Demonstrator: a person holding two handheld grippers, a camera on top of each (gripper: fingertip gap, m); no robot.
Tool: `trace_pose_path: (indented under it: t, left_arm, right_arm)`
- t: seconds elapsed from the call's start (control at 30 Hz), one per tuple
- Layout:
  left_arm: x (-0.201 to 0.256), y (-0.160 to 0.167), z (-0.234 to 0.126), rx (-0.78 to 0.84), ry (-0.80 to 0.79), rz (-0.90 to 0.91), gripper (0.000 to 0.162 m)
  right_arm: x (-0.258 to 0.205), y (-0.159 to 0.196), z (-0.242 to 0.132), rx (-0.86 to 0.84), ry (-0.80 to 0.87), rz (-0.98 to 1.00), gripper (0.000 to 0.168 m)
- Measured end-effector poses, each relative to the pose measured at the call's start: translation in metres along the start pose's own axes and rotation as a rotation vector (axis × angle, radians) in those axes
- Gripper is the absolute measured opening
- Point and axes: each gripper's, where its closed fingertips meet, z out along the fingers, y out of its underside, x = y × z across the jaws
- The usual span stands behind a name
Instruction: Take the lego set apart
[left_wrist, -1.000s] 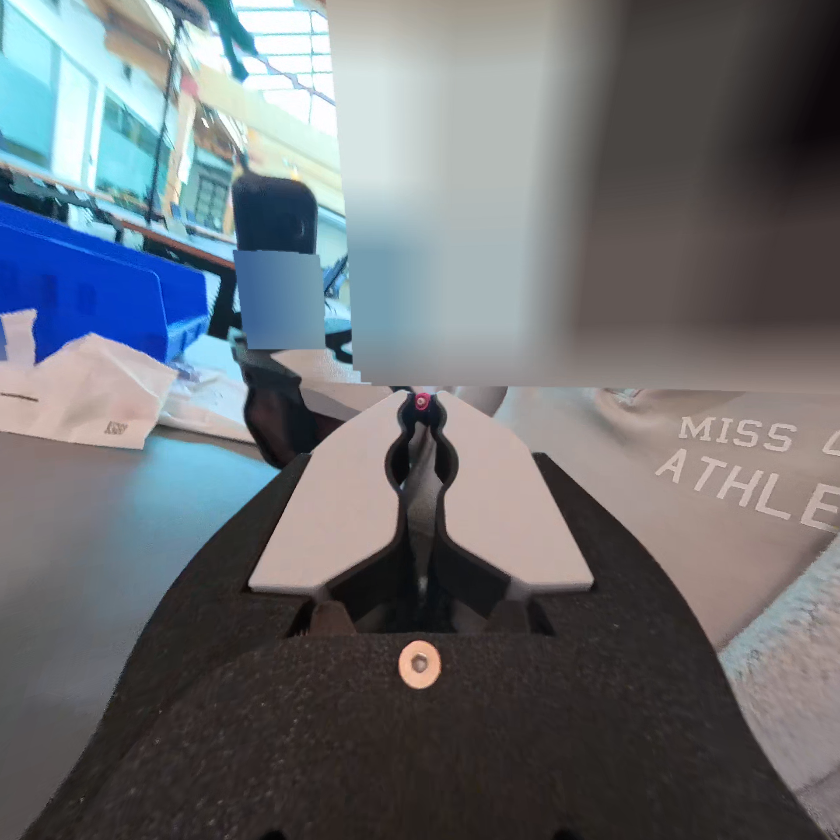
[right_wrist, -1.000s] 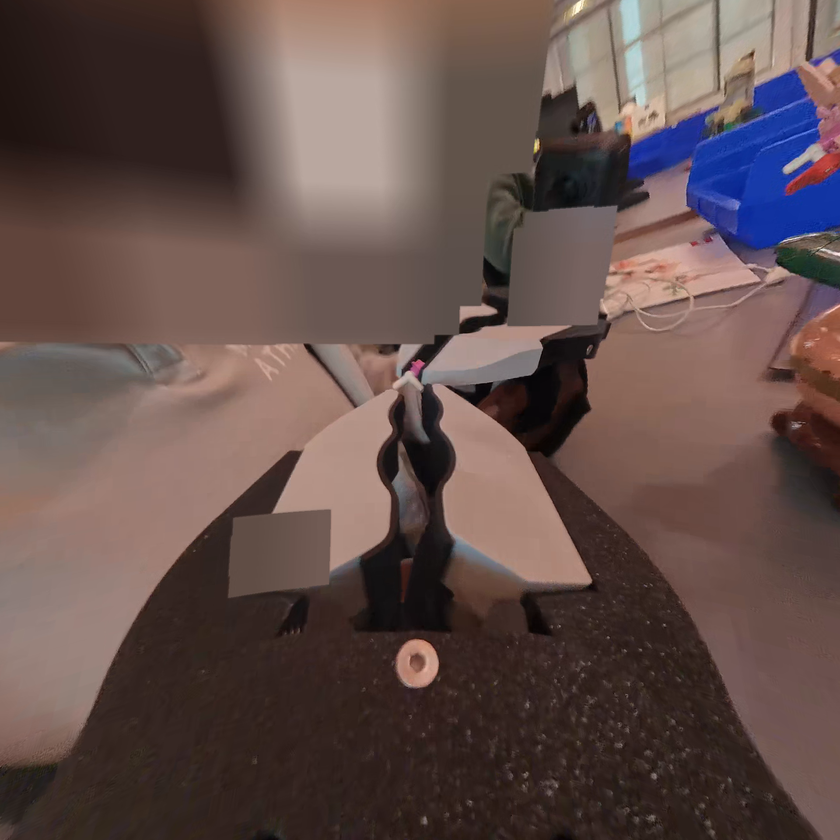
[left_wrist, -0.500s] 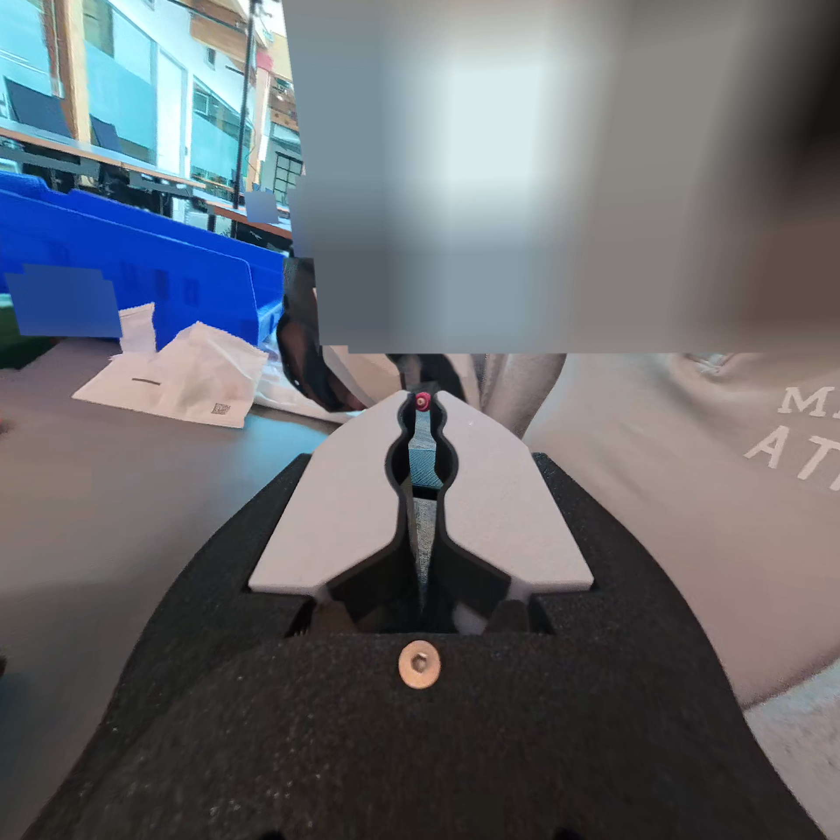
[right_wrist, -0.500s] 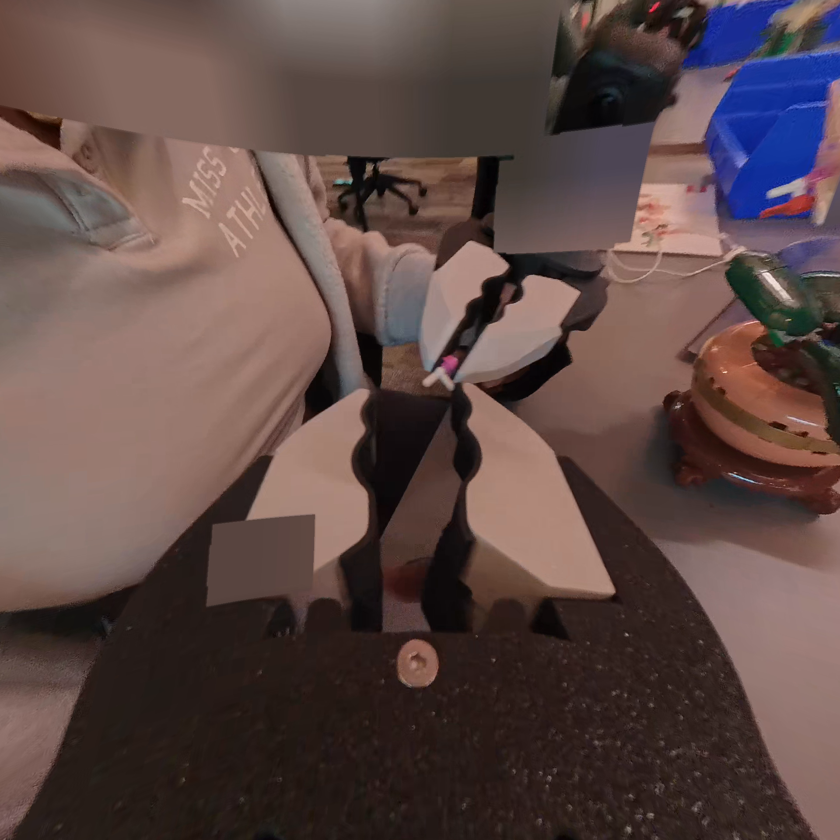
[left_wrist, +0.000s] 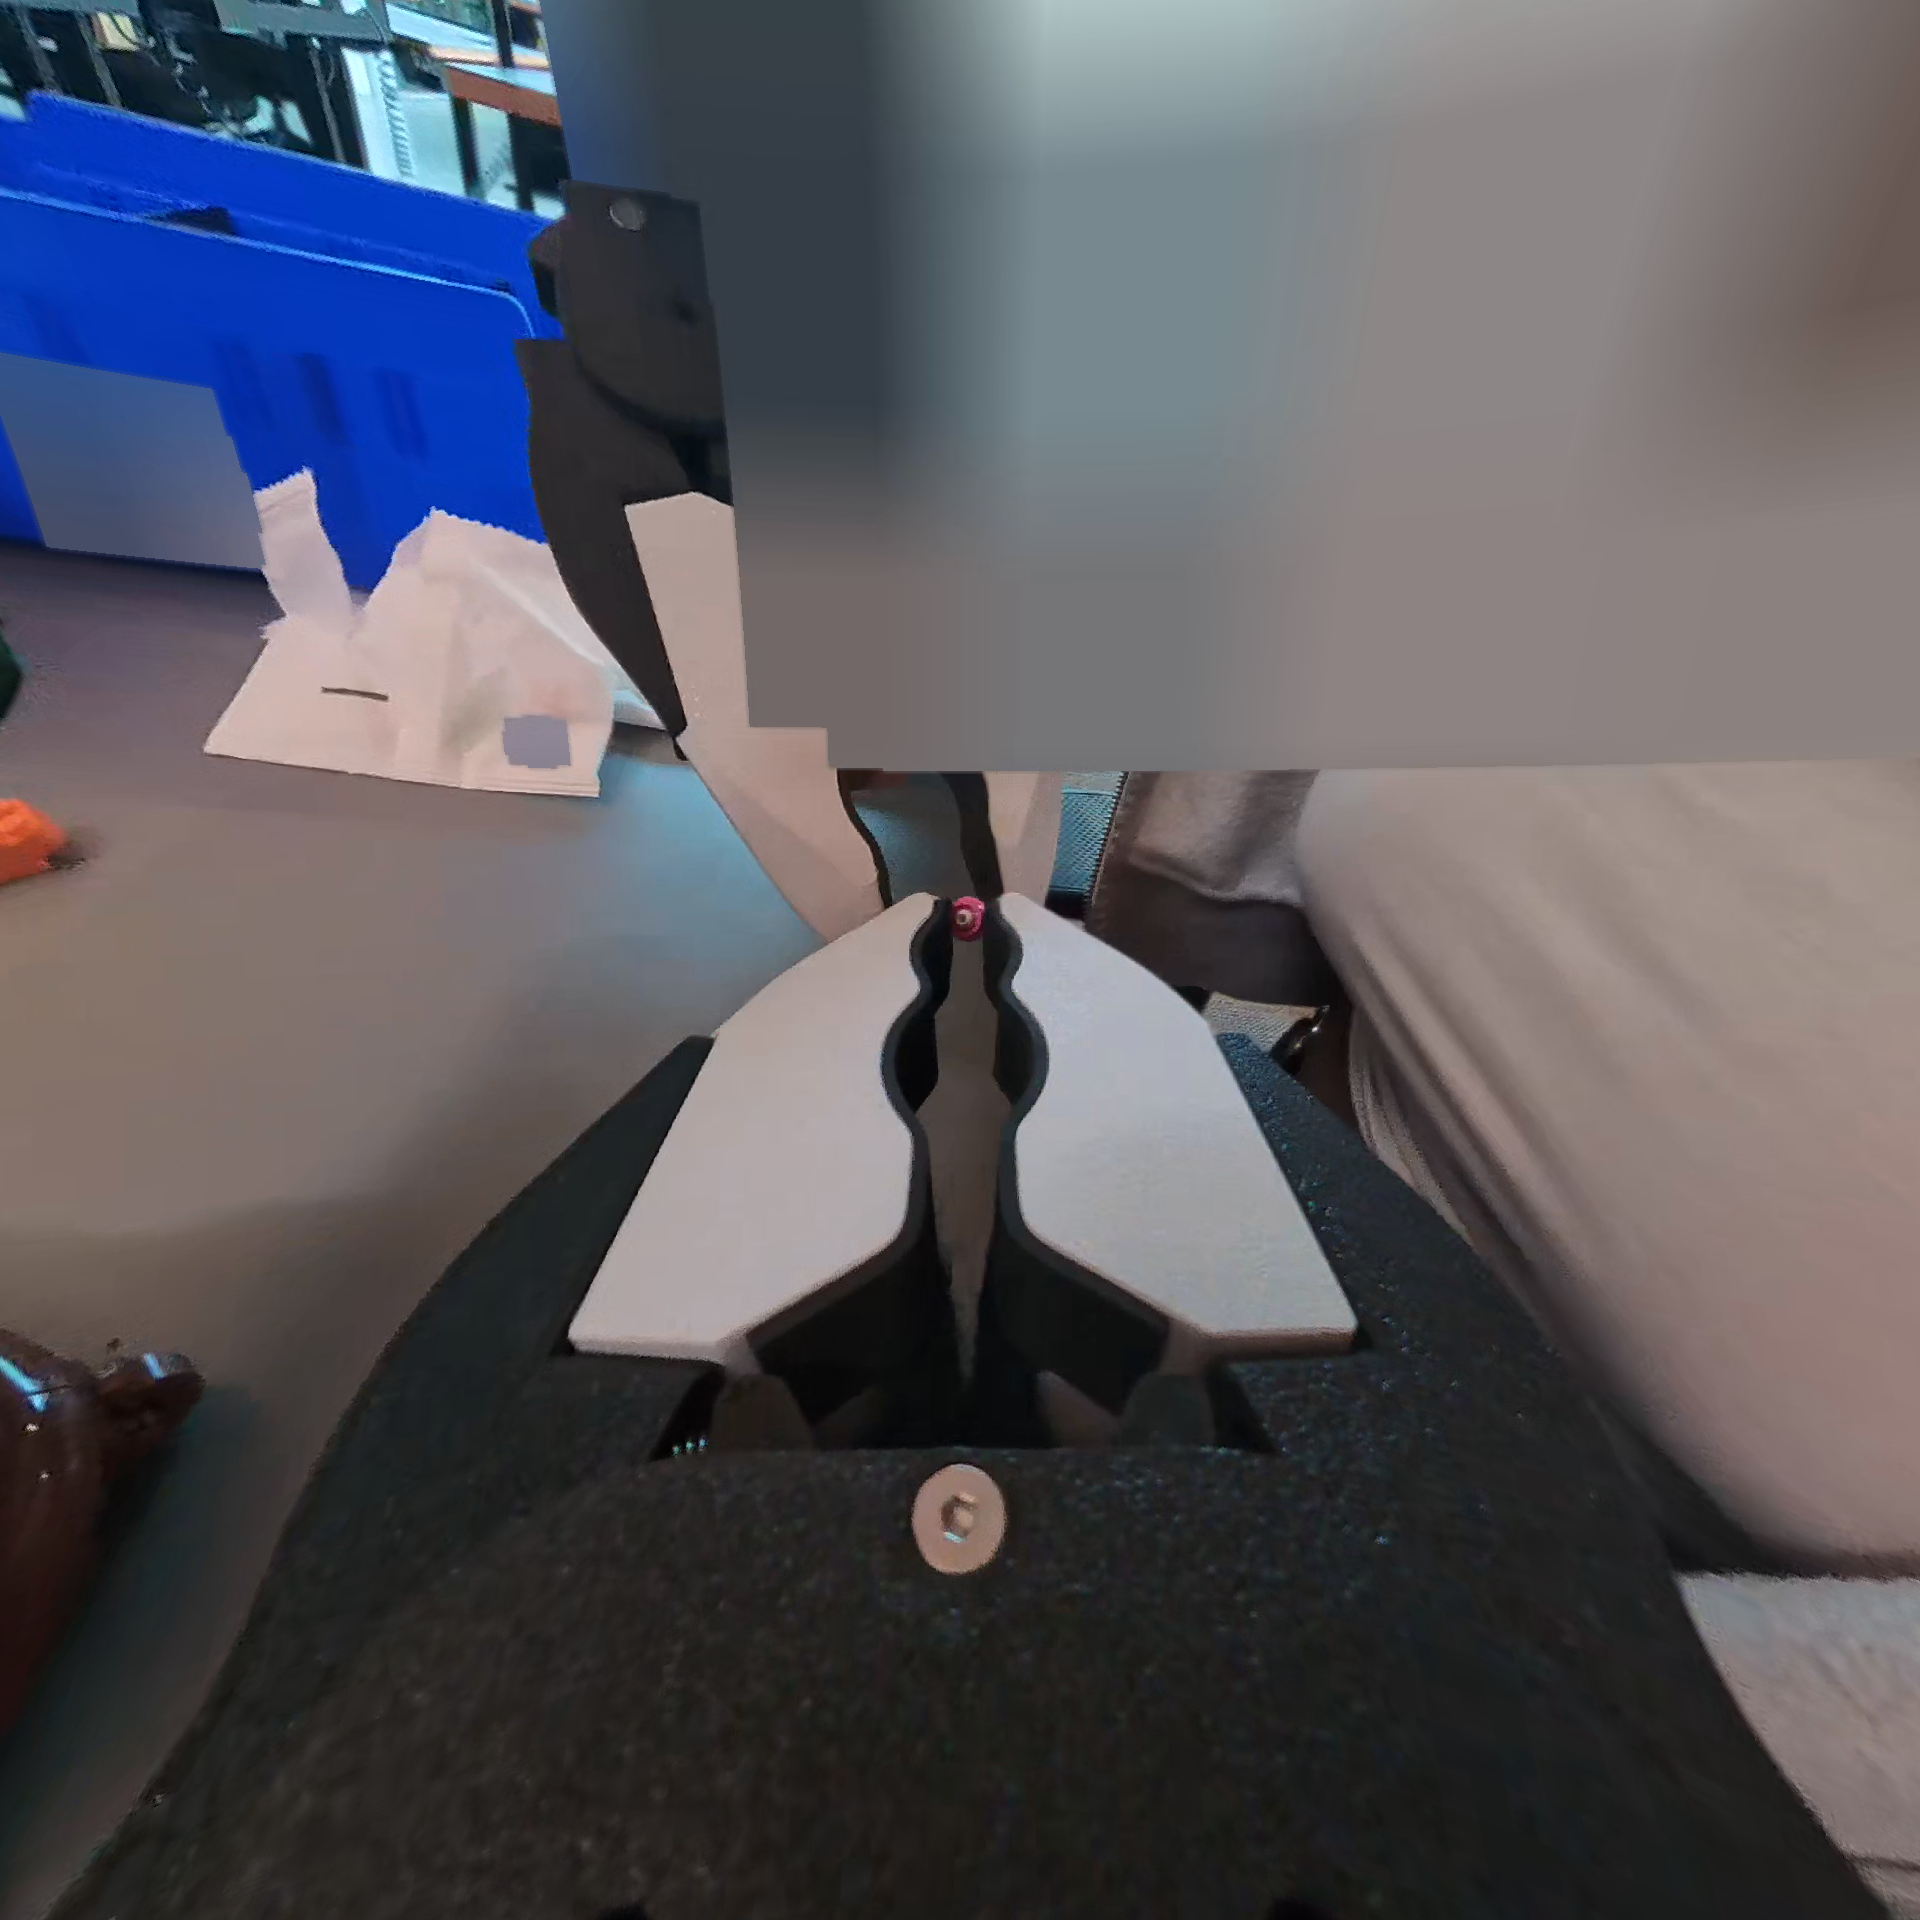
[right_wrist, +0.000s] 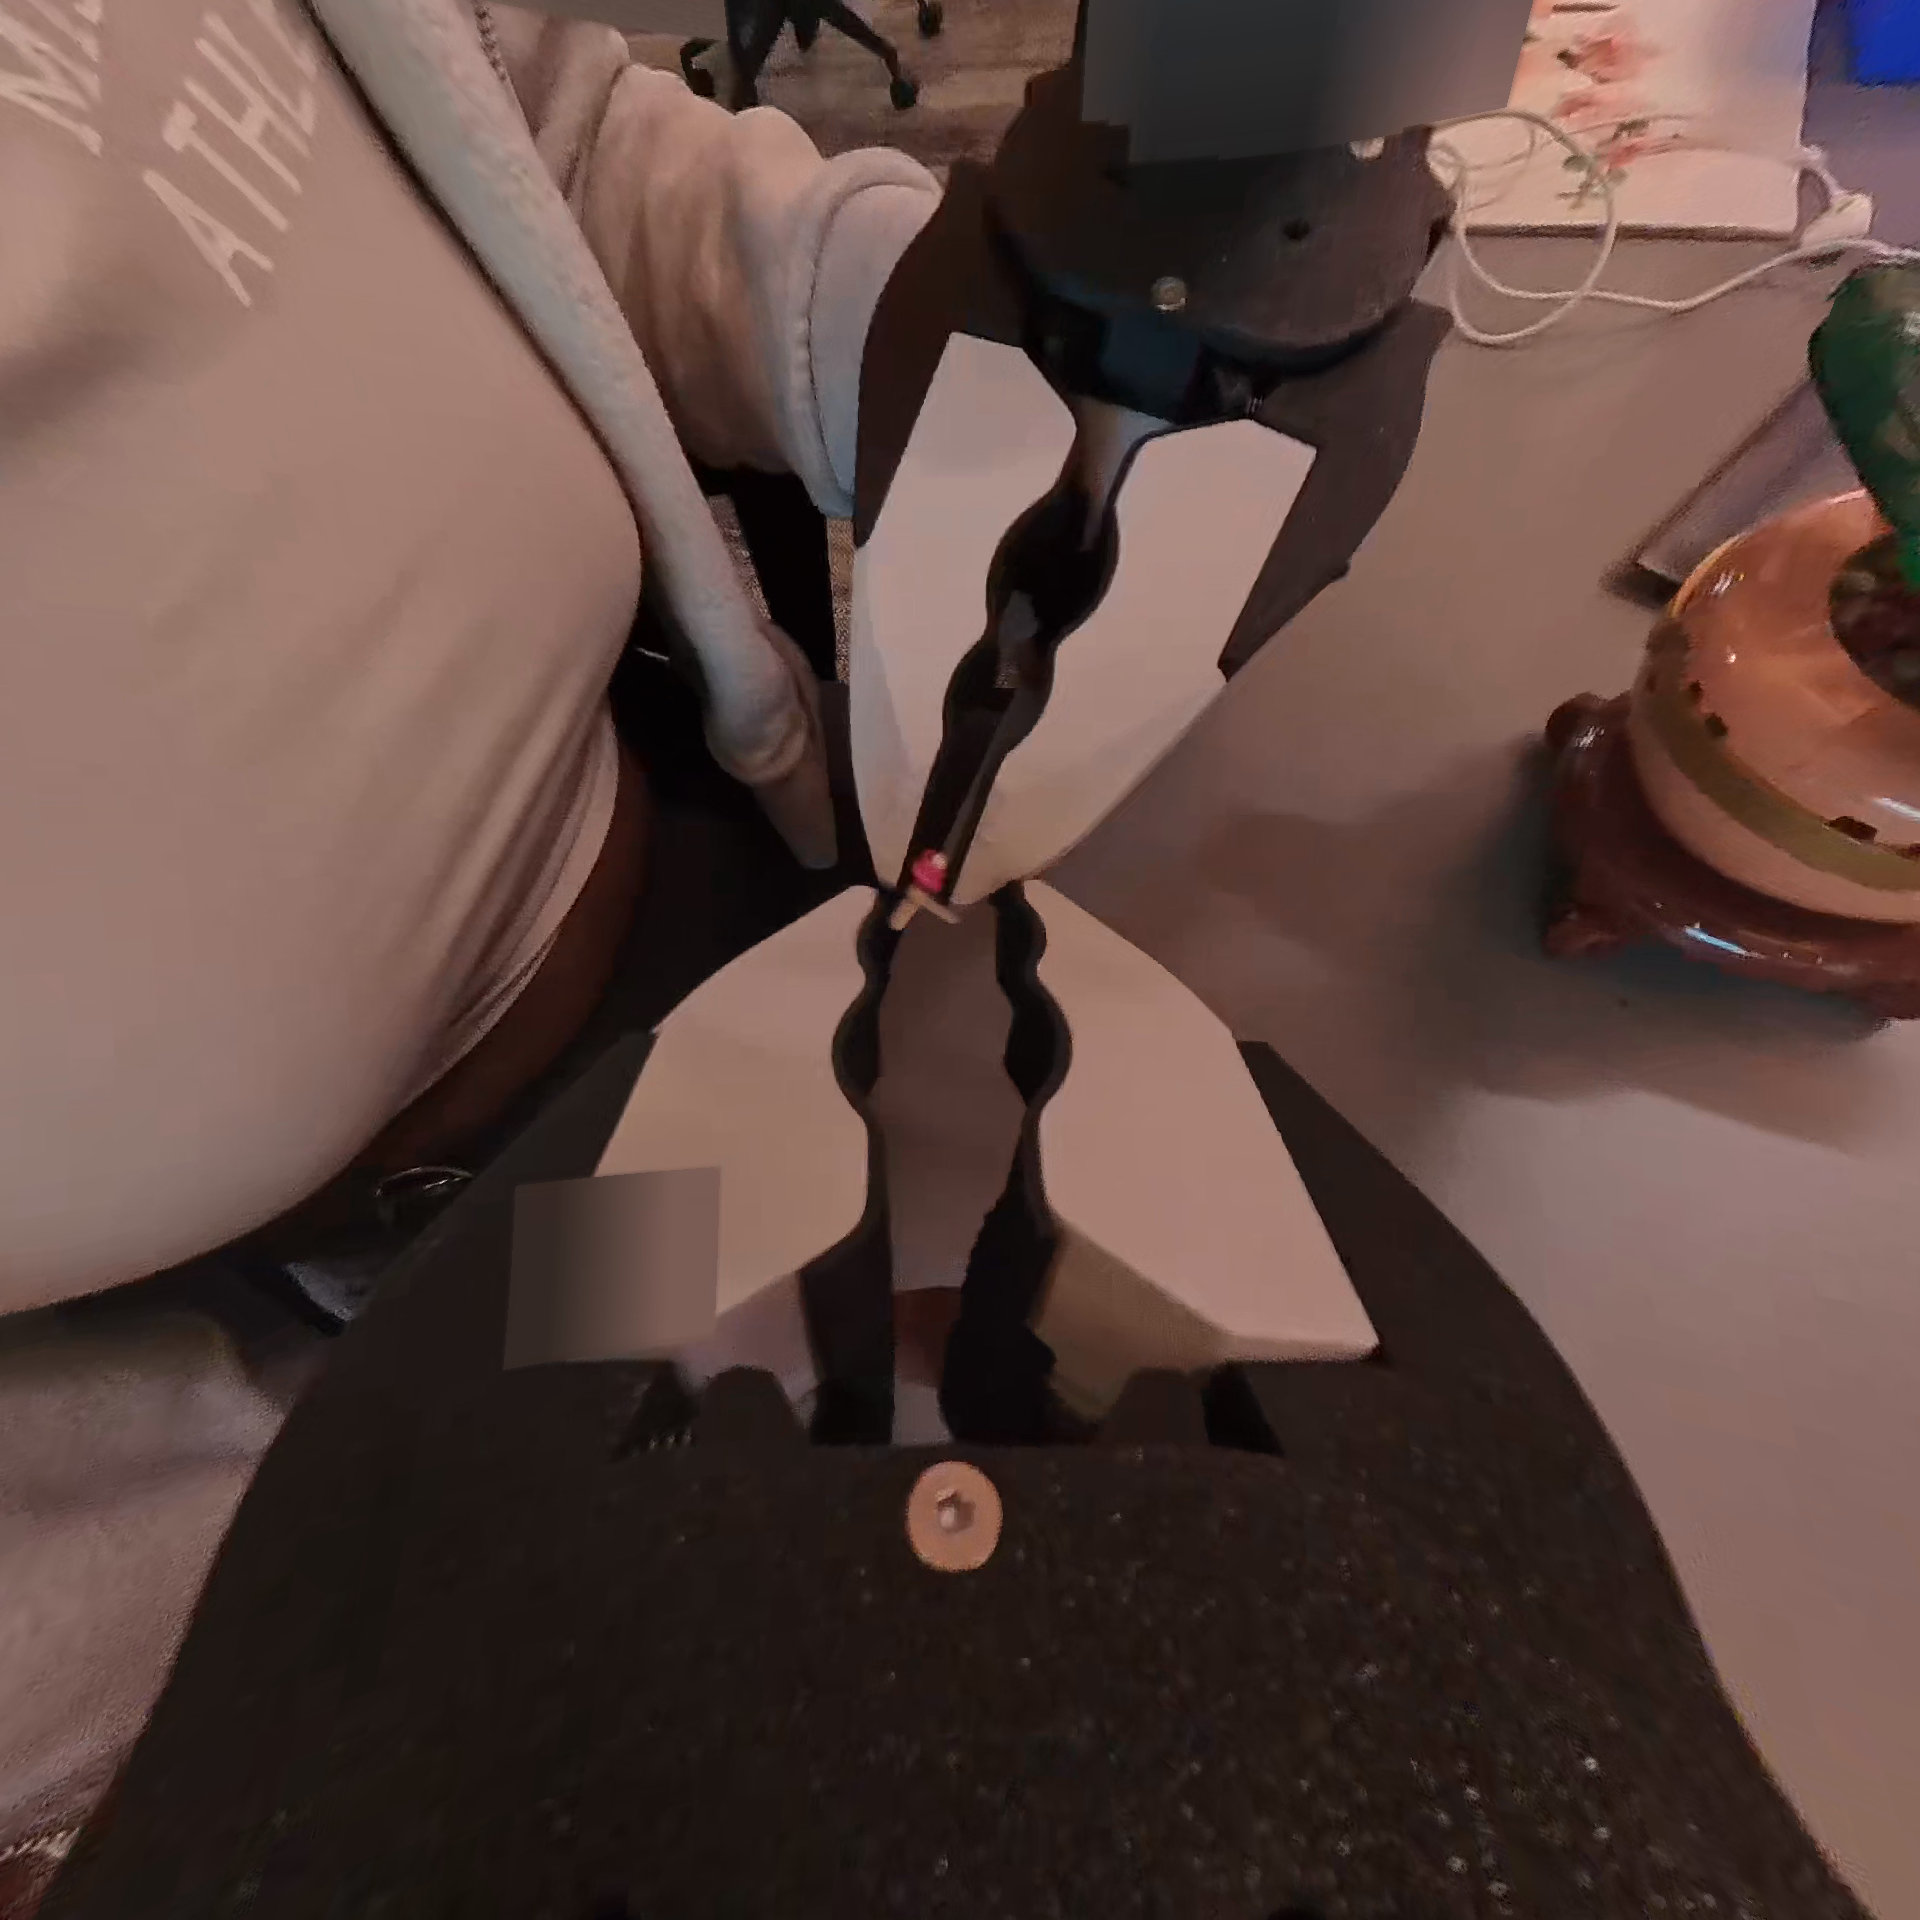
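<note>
My left gripper (left_wrist: 966, 922) is shut on a tiny pink lego piece (left_wrist: 968, 918) at its fingertips. In the right wrist view the left gripper (right_wrist: 940, 878) comes down from above and holds the pink piece (right_wrist: 928, 865), which has a small white stem (right_wrist: 912, 906) sticking out below. My right gripper (right_wrist: 940, 916) is open, and its tips sit on either side of that white stem without closing on it. The rest of the lego set (right_wrist: 1766, 748), a tan round pot on a brown base with green plant parts, stands on the grey table to the right.
A blue bin (left_wrist: 260, 312) and white paper bags (left_wrist: 436, 665) lie at the back left of the grey table (left_wrist: 364, 1039). An orange piece (left_wrist: 26, 831) sits at the left edge. A person's grey sweatshirt (right_wrist: 260, 623) is close by. A white cable (right_wrist: 1558, 301) lies at the back.
My right gripper has opened and let go of the white stem. Both grippers have tilted downward, tip to tip. The left gripper keeps hold of the pink piece.
</note>
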Motion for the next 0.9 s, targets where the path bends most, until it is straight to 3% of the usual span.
trace_pose_path:
  t: [0.27,0.4,0.5,0.57,0.63,0.67,0.73,0.8,0.9]
  left_arm:
    - [-0.001,-0.015,-0.001,0.146,0.002,0.058,0.005]
    - [-0.003,-0.008,0.008,0.072,0.032,0.069,0.005]
    - [-0.008,-0.014,0.009,0.104,0.063,0.016,0.005]
    - [-0.014,-0.015,0.012,0.094,0.03,0.013,0.005]
    - [-0.048,-0.014,0.006,0.1,-0.205,-0.021,0.005]
    - [-0.044,-0.019,0.003,0.131,-0.172,0.003,0.005]
    - [-0.025,-0.035,0.0,0.24,-0.085,0.038,0.005]
    - [-0.026,-0.025,0.0,0.213,-0.076,-0.004,0.005]
    - [-0.022,-0.035,-0.008,0.31,-0.024,-0.02,0.005]
  right_arm:
    - [0.001,-0.006,-0.012,-0.047,0.165,-0.101,0.012]
    - [0.001,0.007,-0.014,-0.154,0.18,-0.193,0.01]
    - [0.006,0.006,-0.02,-0.125,0.216,-0.294,0.009]
    - [0.012,0.009,-0.025,-0.118,0.272,-0.349,0.001]
    - [-0.011,0.013,-0.014,-0.111,0.175,-0.428,0.0]
    - [-0.019,0.01,-0.005,-0.107,0.161,-0.419,0.0]
    - [0.019,0.041,-0.016,-0.379,0.407,-0.464,0.0]
    - [0.025,0.042,-0.028,-0.271,0.422,-0.355,0.0]
    - [0.018,0.008,-0.039,-0.014,0.369,-0.236,0.025]
